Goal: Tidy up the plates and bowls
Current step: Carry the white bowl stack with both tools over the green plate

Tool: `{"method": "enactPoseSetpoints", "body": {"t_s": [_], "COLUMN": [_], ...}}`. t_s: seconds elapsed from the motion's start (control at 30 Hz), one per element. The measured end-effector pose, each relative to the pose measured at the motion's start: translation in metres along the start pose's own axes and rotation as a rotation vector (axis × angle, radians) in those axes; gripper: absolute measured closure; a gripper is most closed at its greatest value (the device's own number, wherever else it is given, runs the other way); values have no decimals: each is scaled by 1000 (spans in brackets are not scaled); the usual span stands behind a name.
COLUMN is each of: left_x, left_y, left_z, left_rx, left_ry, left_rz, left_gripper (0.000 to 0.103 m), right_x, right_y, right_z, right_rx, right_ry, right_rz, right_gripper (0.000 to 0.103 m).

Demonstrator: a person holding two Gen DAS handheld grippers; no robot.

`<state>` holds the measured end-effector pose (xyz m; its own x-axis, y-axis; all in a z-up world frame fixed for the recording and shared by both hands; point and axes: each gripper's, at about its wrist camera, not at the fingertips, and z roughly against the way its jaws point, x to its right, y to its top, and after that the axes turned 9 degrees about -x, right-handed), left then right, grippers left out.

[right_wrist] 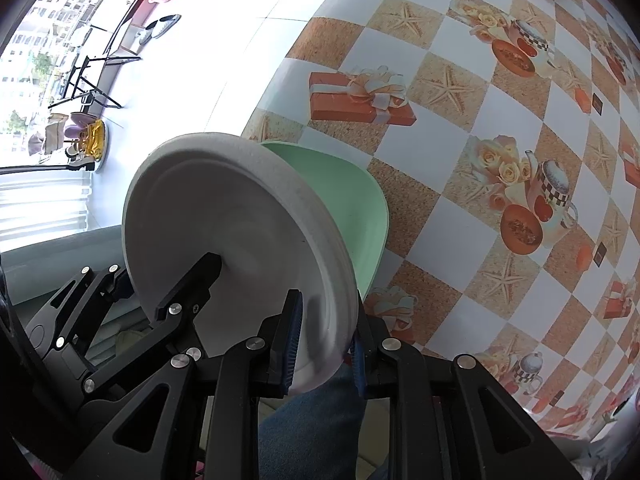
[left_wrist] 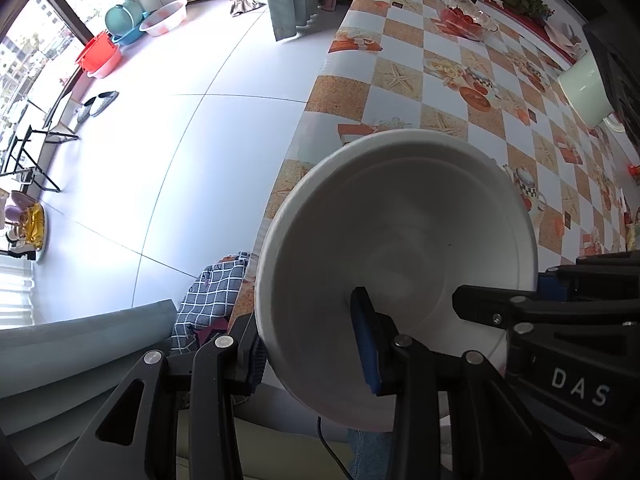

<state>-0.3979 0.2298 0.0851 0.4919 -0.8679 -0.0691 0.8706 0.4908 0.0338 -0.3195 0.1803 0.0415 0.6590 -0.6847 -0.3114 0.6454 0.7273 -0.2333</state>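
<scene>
White round plate [right_wrist: 240, 240], clamped at opposite rims by both tools [left_wrist: 312, 356] [right_wrist: 324, 356], hangs over the green dish [right_wrist: 352, 200]; next, lower it there.

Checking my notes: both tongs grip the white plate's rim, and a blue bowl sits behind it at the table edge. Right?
Not quite. The bowl is pale green, not blue, as the right wrist view shows. The rest holds: left tongs and right tongs both clamp the white plate at its rim.
</scene>
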Motion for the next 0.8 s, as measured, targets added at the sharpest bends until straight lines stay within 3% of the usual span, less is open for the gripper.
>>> {"method": "enactPoseSetpoints", "body": {"t_s": [0.8], "left_x": [1], "left_y": [2], "left_z": [-6], "left_rx": [-16], "left_ry": [8], "left_rz": [-7], "left_gripper": [63], "right_x": [1], "right_y": [3], "right_z": [-6], "right_rx": [-21], "right_ry": [-1], "right_rz": [-13], "right_gripper": [78]}}
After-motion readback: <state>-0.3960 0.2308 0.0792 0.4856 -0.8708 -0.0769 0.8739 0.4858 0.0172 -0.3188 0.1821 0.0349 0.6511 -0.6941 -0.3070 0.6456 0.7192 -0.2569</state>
